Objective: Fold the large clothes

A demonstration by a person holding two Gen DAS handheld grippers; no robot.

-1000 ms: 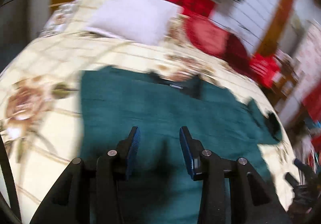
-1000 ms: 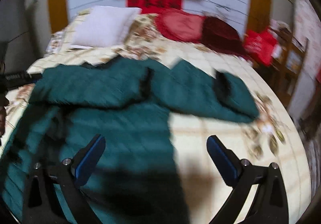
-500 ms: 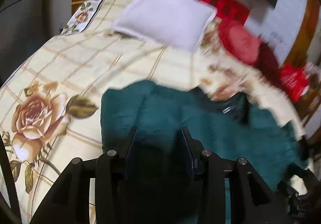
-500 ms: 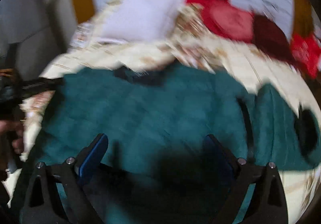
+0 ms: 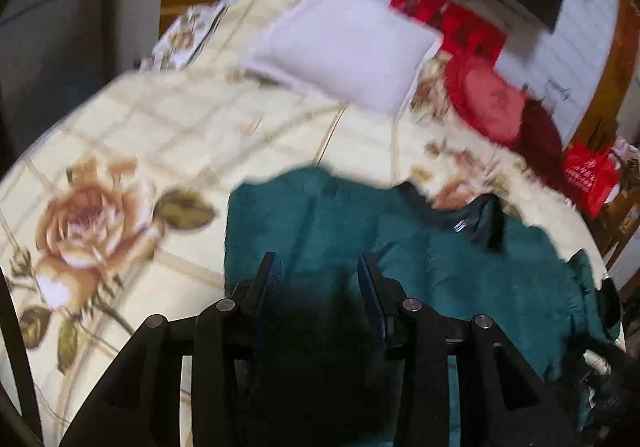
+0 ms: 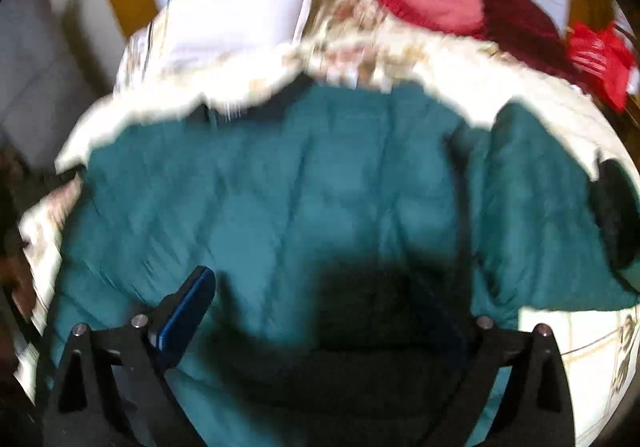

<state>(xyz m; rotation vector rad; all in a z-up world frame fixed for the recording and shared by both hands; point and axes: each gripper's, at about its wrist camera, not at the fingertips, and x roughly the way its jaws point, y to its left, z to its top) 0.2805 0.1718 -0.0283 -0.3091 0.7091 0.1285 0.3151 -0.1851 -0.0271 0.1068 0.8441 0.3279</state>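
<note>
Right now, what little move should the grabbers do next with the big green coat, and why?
Probably lower the right gripper onto the green coat and pinch its near edge for a fold. Its jaws stand wide open over the fabric, holding nothing, and the coat lies spread across the bedspread.

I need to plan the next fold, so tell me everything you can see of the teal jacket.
The teal jacket is a puffy, quilted-looking garment with a dark collar and a dark cuff. It lies spread on the floral bedspread, one sleeve lying out to the side. Both grippers are over it with fabric between their fingers; whether either is pinching it is unclear.
</note>
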